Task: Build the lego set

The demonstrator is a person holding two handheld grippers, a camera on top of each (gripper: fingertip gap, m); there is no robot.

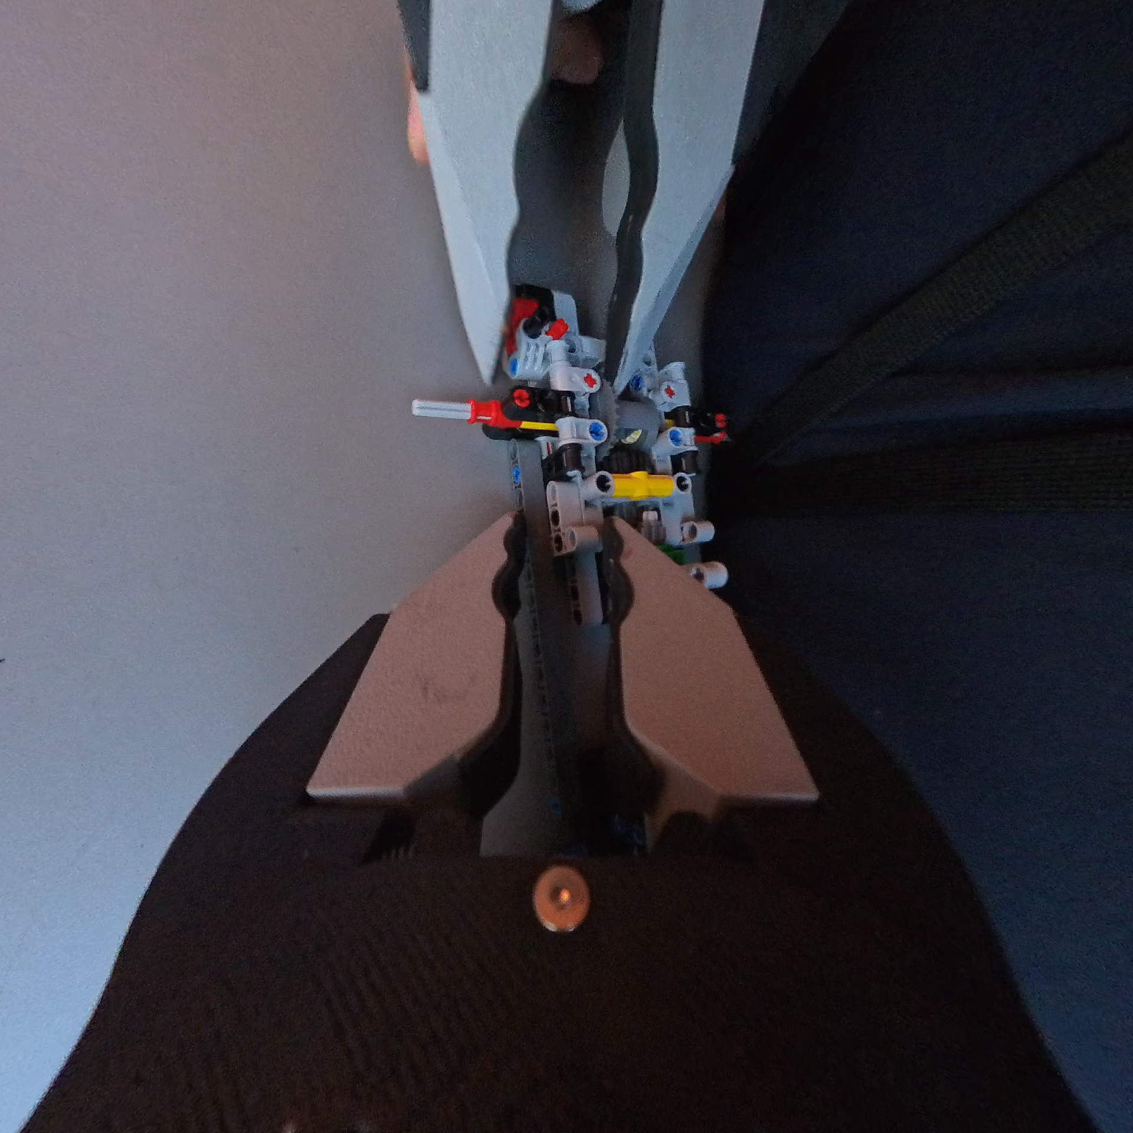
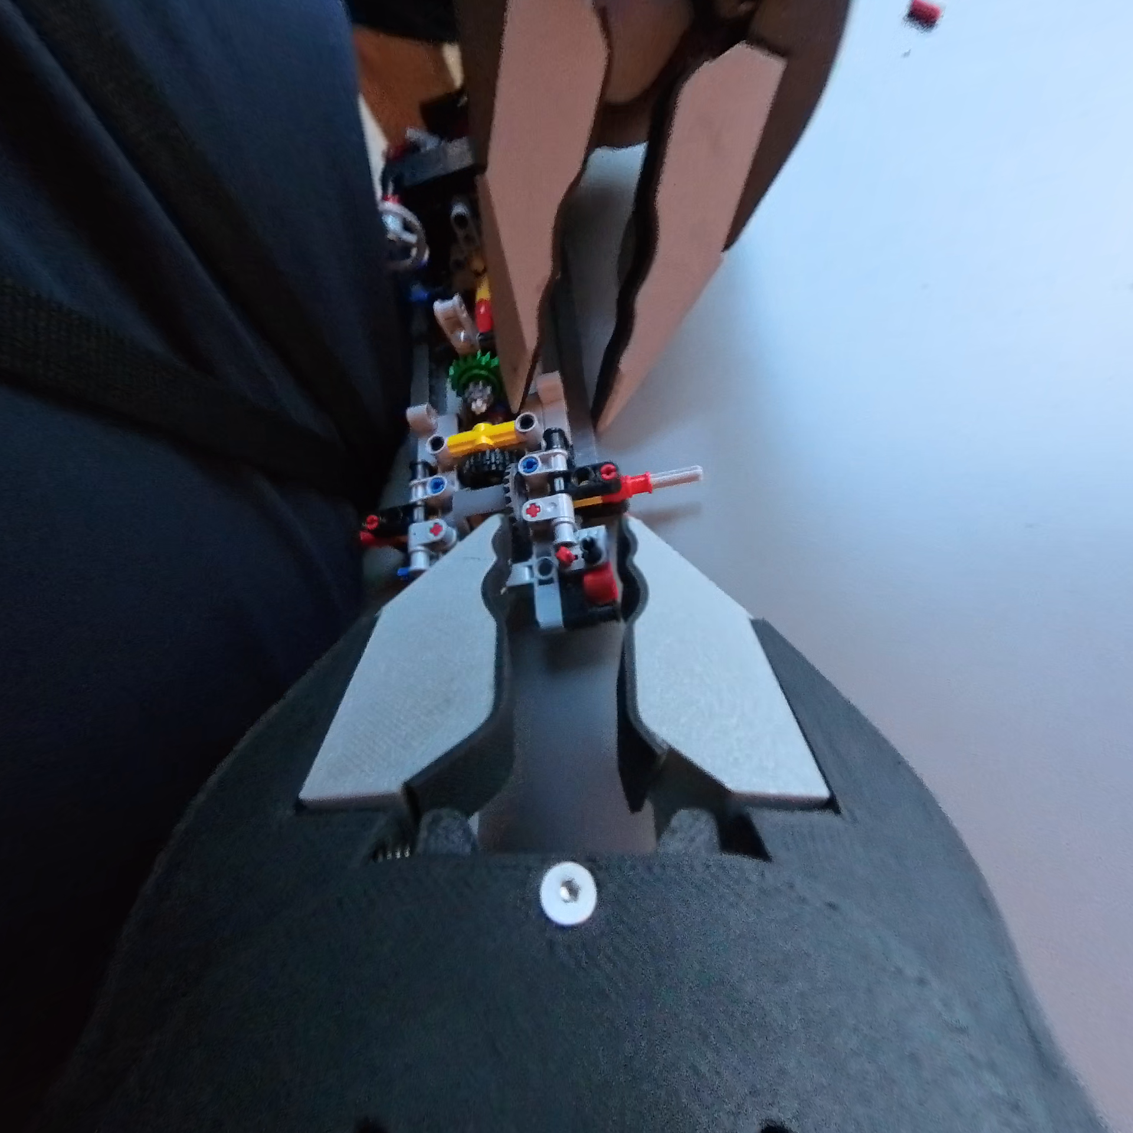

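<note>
A small model of technic-style building parts point(image 1: 613, 453), grey with black, red, blue and yellow pieces, is held in the air between my two grippers. My left gripper point(image 1: 564, 527), with tan fingers, is shut on the long grey beams at one end of the model. My right gripper point(image 2: 564, 527), with light grey fingers, is shut on the model's point(image 2: 527, 484) other end, on grey, black and red parts. The two grippers face each other tip to tip; the right one point(image 1: 555, 368) shows in the left wrist view and the left one point(image 2: 561, 411) in the right wrist view. A pale axle with a red bush point(image 2: 668, 475) sticks out sideways.
A person's dark blue clothing point(image 2: 153, 368) is close beside the model. A white tabletop point(image 1: 184, 368) lies on the other side. Several loose building parts point(image 2: 429, 184) lie beyond the left gripper. A small red piece point(image 2: 924, 12) lies far off on the table. There is about 4 cm between the tips of the two grippers.
</note>
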